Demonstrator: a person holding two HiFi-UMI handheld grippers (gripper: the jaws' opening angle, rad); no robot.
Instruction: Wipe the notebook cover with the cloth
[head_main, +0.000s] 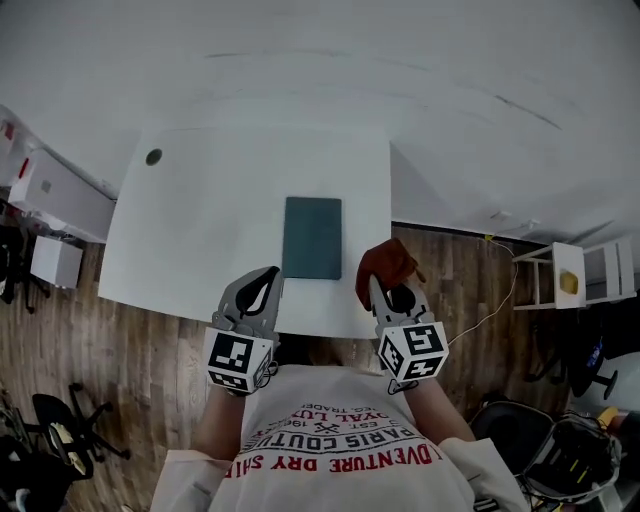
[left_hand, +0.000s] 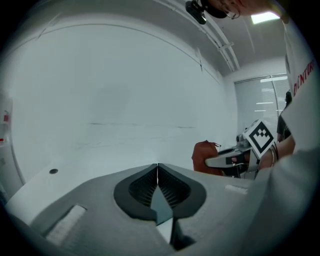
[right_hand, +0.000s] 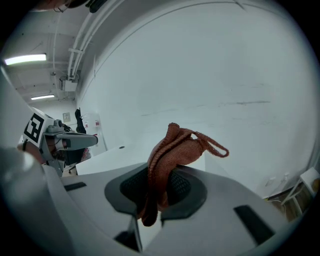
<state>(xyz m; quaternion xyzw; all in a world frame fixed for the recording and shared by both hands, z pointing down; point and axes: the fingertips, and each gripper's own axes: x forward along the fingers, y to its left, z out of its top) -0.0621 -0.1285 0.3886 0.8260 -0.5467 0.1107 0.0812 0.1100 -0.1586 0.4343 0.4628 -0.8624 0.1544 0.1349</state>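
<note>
my right gripper (head_main: 384, 288) pinched the cloth (head_main: 388, 263) at lower centre, left gripper (head_main: 268, 281) pressed together, empty; the notebook (head_main: 312, 237) likely needed flat, full-length strokes.

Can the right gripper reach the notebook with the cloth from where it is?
Probably yes: the right gripper, shut on the cloth, is just off the notebook's near right corner, only bare table between.

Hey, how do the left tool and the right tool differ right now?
The right tool is shut on the cloth, which bunches up above its jaws; the left tool is shut with nothing between its jaws. The left tool sits to the left of the notebook, the right tool to its right. Both are at the table's near edge, and neither touches the notebook.
</note>
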